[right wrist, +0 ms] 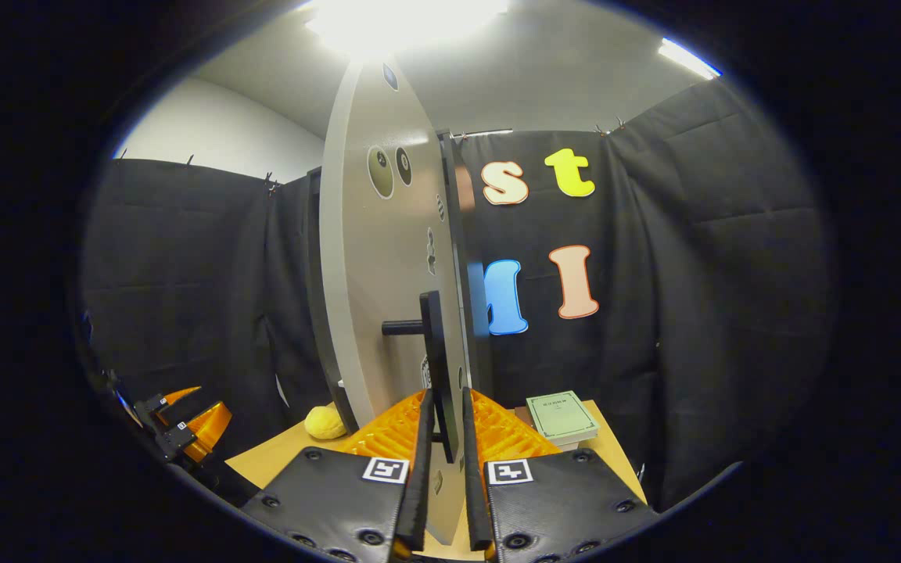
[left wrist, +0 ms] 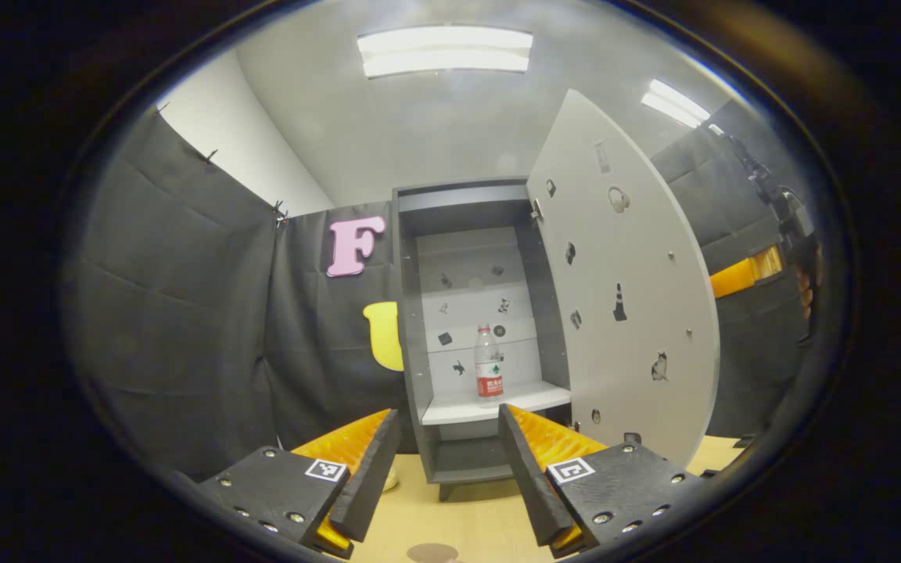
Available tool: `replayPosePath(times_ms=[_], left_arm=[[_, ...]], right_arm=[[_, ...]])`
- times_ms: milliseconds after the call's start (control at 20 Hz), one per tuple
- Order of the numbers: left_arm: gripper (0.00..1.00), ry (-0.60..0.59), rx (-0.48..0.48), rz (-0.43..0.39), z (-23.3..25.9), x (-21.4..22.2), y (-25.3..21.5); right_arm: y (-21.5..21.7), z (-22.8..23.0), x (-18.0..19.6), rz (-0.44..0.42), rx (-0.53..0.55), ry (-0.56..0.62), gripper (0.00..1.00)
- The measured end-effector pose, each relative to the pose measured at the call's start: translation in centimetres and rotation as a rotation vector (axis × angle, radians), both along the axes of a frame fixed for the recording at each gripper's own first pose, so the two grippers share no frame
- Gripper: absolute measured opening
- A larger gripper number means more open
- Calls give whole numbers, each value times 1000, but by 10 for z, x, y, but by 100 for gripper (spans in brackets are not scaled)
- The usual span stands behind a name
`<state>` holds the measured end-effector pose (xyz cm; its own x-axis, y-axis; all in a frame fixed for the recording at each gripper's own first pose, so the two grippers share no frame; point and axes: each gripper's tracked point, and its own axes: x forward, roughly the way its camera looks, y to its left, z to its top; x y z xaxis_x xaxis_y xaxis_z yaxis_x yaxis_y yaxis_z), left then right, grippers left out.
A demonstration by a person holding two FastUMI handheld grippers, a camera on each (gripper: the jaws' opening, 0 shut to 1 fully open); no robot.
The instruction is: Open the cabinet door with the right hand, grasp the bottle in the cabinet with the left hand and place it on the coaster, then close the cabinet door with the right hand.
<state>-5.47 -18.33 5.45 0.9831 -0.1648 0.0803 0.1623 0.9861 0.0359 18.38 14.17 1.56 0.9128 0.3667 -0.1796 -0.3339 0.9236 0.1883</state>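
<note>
The bottle stands upright on the white shelf inside the grey cabinet, near the front edge, and nothing touches it. The cabinet door is swung wide open to the right, so I judge the first step as done. In the right gripper view, the right gripper has its two fingers close together, with the black door handle between them; they seem to clamp on it, but whether both pads really press I cannot say for sure. The left gripper is in front of the cabinet with its fingers wide apart and holds nothing; it is well apart from the bottle and points toward it. So what is left is most of the task: to grasp the bottle, to carry it to the coaster, and to close the door. A small round brown thing lies on the wooden table at the bottom edge of the left gripper view; it may be the coaster, but too little of it shows.

About writing: the bottle has a red label, too small to read. A green booklet lies on the table to the right of the door; its cover text is not readable. The door carries little picture stickers without readable words.
</note>
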Motion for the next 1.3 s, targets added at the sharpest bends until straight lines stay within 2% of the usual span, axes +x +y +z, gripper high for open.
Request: replayPosePath(times_ms=[100,150,300,350,400,450,500,650,700,750,800,900,950,1000,1050,1300], left_arm=[[75,-1,-2,-20,9,8,-8],[75,5,-6,-32,13,13,-12],[78,29,-23,-69,18,33,-23],[78,33,-28,-83,21,42,-26],[78,36,-33,-93,24,54,-29],[75,41,-36,-107,26,65,-33],[78,47,-40,-118,28,78,-37],[75,66,-61,-142,33,119,-43],[75,73,-71,-153,33,136,-46],[75,77,-80,-161,34,152,-49],[78,80,-83,-171,35,167,-52],[75,91,-82,-187,32,198,-59],[78,96,-84,-195,31,211,-63],[75,97,-87,-205,29,227,-68],[75,95,-87,-213,29,239,-72],[75,99,-70,-264,19,296,-102]], right_arm=[[-25,2,2,-75,-48,-38,31],[-36,5,-1,-98,-57,-54,40],[-67,8,-10,-165,-66,-80,90],[-78,7,-13,-193,-73,-84,95],[-84,5,-12,-215,-79,-86,94],[-89,2,-13,-230,-83,-80,99],[-91,-2,-12,-239,-86,-70,99],[-102,-9,-11,-274,-109,-58,99],[-105,-12,-9,-291,-123,-60,94],[-108,-13,-8,-306,-136,-62,99],[-109,-14,-4,-317,-143,-64,94],[-110,-16,5,-332,-145,-62,94],[-111,-20,8,-342,-147,-55,99],[-115,-22,12,-356,-152,-50,99],[-118,-24,16,-371,-157,-47,94],[-131,-44,33,-445,-163,-2,99]])
